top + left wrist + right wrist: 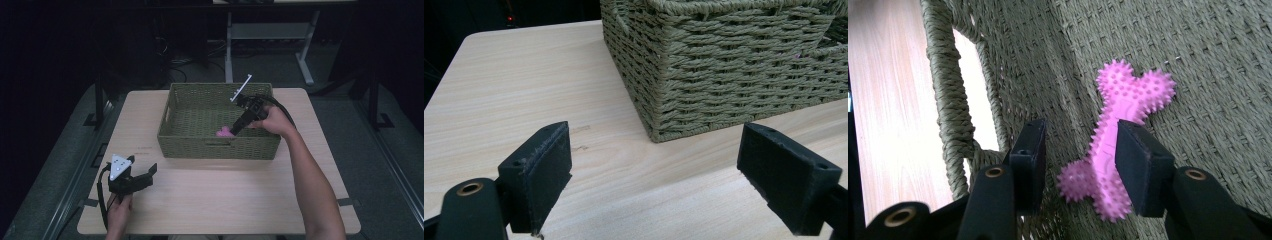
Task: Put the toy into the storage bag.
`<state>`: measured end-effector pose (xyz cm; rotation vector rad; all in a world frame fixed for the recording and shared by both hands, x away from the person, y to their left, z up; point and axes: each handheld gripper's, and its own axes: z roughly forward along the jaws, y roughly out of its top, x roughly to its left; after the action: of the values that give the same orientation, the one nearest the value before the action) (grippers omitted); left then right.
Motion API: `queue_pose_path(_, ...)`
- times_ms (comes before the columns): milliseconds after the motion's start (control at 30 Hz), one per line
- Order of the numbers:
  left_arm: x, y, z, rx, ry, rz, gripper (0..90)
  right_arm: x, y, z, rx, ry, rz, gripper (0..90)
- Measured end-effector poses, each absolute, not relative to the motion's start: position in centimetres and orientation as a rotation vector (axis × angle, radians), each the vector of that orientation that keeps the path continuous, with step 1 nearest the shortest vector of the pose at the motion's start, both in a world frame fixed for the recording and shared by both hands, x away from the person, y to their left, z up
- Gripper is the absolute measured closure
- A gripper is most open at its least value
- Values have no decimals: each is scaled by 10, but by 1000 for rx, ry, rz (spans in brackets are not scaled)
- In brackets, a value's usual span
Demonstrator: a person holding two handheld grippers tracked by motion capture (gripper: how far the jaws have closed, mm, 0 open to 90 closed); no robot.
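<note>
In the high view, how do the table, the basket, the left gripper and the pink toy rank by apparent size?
Largest to smallest:
1. table
2. basket
3. left gripper
4. pink toy, partly hidden by the right gripper

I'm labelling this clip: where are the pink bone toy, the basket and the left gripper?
pink bone toy (1108, 145), right gripper view, on its shaft.
basket (218, 147), high view, on its near wall.
left gripper (654, 175), left gripper view, midway between its fingertips.

The right gripper (1075, 160) sits inside the woven basket (218, 146), jaws apart around the pink spiked bone toy (1118, 145). The basket's near wall with its handle slot stands close beside one jaw and limits sideways travel there. Bare basket floor lies beyond the toy. Ahead of the left gripper (654, 175), bare table (225, 200) runs to the basket's outer corner.
</note>
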<state>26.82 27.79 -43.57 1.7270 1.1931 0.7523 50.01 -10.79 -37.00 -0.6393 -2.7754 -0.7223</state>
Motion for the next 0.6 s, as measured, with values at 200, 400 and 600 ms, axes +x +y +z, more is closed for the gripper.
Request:
queue_pose_path(200,268,278,-435,1724,1196,751,137,498,-106,-371,-635,-2784,-704,526)
queue_pose_path(400,268,277,-435,1733,1191,755,137,493,-112,-370,-649,-2793,-706,502)
queue_pose_path(600,268,278,-436,1728,1194,755,137,490,-120,-361,-673,-2796,-734,488)
